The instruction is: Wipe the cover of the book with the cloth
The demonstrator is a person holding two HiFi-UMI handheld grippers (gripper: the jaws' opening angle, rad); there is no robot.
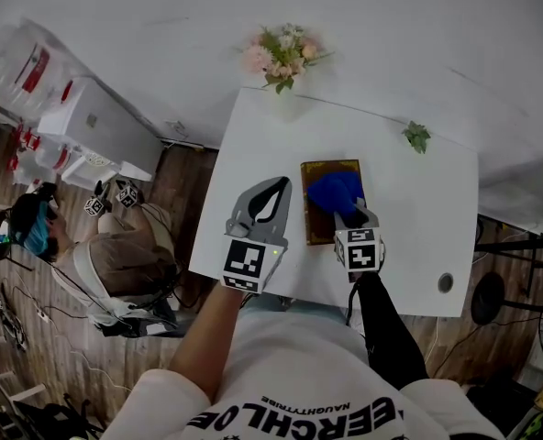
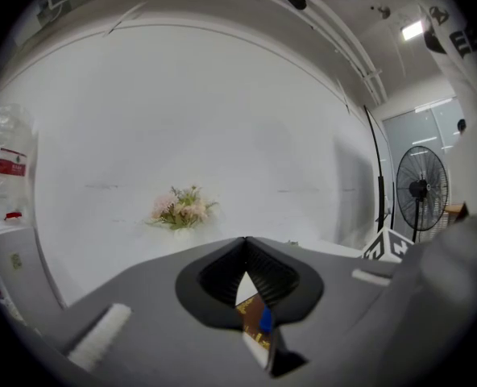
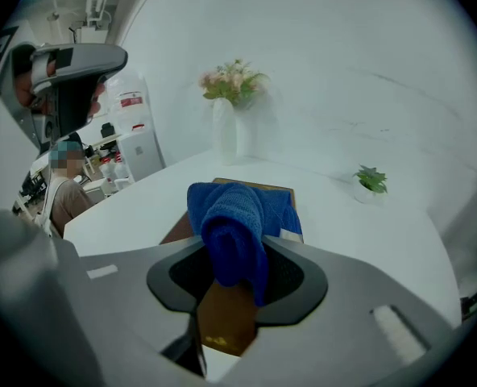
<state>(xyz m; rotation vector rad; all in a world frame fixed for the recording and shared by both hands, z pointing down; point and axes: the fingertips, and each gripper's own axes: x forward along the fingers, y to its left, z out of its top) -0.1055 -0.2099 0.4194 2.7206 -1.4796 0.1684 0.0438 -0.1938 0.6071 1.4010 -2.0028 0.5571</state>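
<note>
Head view: brown gold-trimmed hardcover book [image 1: 318,231], long axis 12–6, on white table [image 1: 414,236]; blue terry cloth [image 1: 336,191] on cover, 12 o'clock of nearer right gripper [image 1: 354,214]. Left gripper view: left gripper [image 2: 245,245] closed, empty. Right gripper view: jaws clamp cloth.

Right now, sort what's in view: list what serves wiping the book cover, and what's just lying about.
For the job: book; blue cloth on it; right tool, shut on the cloth.

Lying about or idle: flowers; small potted plant; fan; left tool, shut, empty.
</note>
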